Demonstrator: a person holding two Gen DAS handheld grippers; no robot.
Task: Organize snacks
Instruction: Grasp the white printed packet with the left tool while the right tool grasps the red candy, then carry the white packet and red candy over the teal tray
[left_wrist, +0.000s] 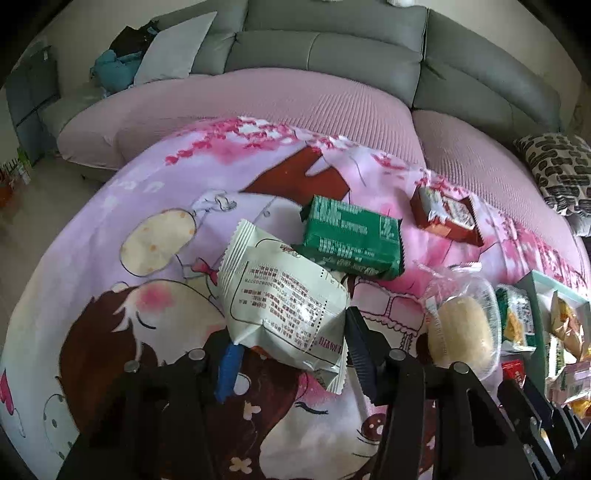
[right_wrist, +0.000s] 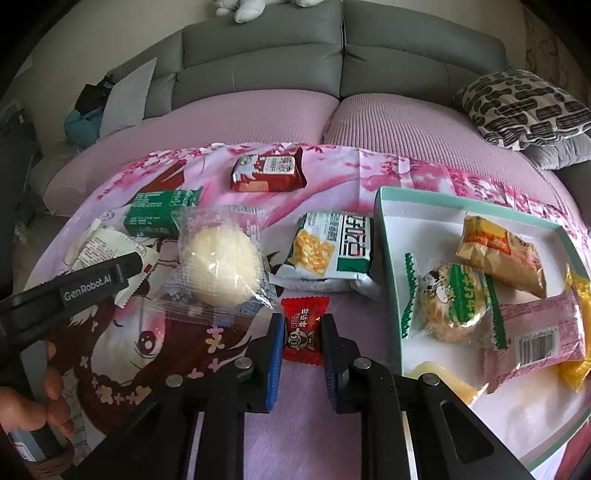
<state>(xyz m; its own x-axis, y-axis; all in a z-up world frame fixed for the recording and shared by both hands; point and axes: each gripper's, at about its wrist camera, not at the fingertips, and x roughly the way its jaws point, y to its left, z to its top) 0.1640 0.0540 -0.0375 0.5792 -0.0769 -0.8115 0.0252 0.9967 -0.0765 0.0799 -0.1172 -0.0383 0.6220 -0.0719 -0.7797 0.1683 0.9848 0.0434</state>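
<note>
The printed pink cartoon cloth (right_wrist: 317, 177) looks soft, matt and slightly creased; the ribbed pink cover (left_wrist: 295, 99) behind it is coarser. The white printed snack packet (left_wrist: 284, 299) and the small red sweet wrapper (right_wrist: 303, 328) are glossy, crinkled film, as is the clear wrap round the pale round bun (right_wrist: 221, 262). The teal-rimmed white cardboard tray (right_wrist: 388, 266) is smooth and dull. The black plastic fingers (right_wrist: 275, 354) carry ridged blue pads, with bright metal pins.
</note>
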